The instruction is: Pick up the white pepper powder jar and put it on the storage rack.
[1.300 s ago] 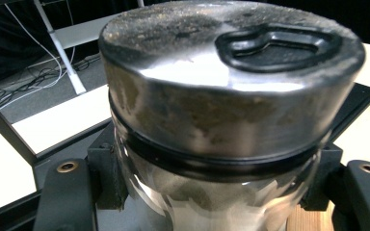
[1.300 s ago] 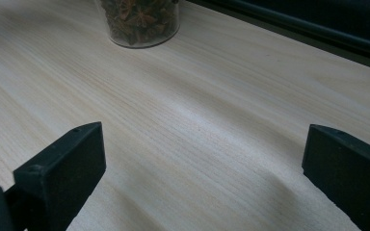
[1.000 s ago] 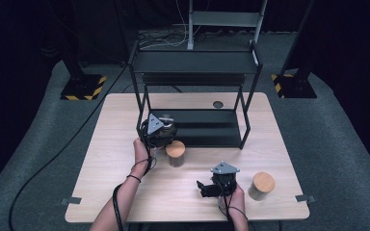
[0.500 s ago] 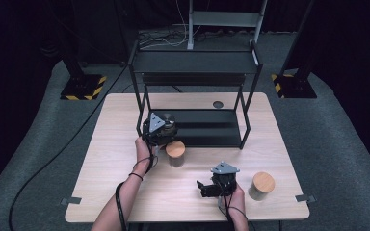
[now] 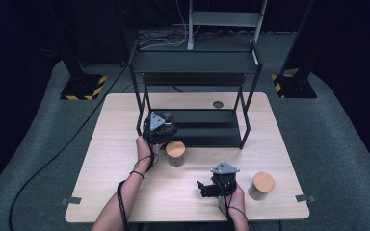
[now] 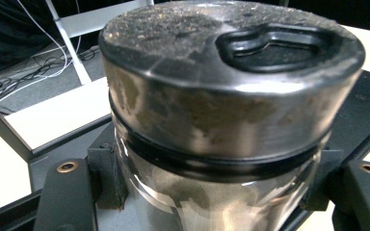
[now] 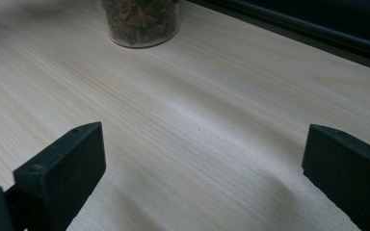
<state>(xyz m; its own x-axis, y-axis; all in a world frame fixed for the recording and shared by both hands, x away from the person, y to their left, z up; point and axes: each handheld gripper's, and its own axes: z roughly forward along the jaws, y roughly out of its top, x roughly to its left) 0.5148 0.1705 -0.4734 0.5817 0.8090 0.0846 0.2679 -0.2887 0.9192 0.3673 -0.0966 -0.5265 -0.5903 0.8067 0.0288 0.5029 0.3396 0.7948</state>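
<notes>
My left gripper (image 5: pixel 160 126) (image 6: pixel 217 183) is shut on a glass jar (image 6: pixel 221 96) with a dusty metal shaker lid and holds it upright. It hangs at the front left corner of the black rack's lower shelf (image 5: pixel 207 127). A jar with a wooden lid (image 5: pixel 175 153) stands on the table just right of that hand, and the right gripper view shows star anise in the jar (image 7: pixel 142 19). My right gripper (image 5: pixel 205 188) (image 7: pixel 197 163) rests low over the table near the front, its jaws wide open with bare wood between them.
Another wooden-lidded jar (image 5: pixel 261 186) stands at the front right, beside my right hand. The black two-level rack (image 5: pixel 192 62) takes up the far middle of the wooden table (image 5: pixel 115 159). A dark round hole (image 5: pixel 218 104) sits in the tabletop behind the rack.
The left gripper with its jar has edged very slightly to the right, toward the rack. The right gripper has stayed where it was.
</notes>
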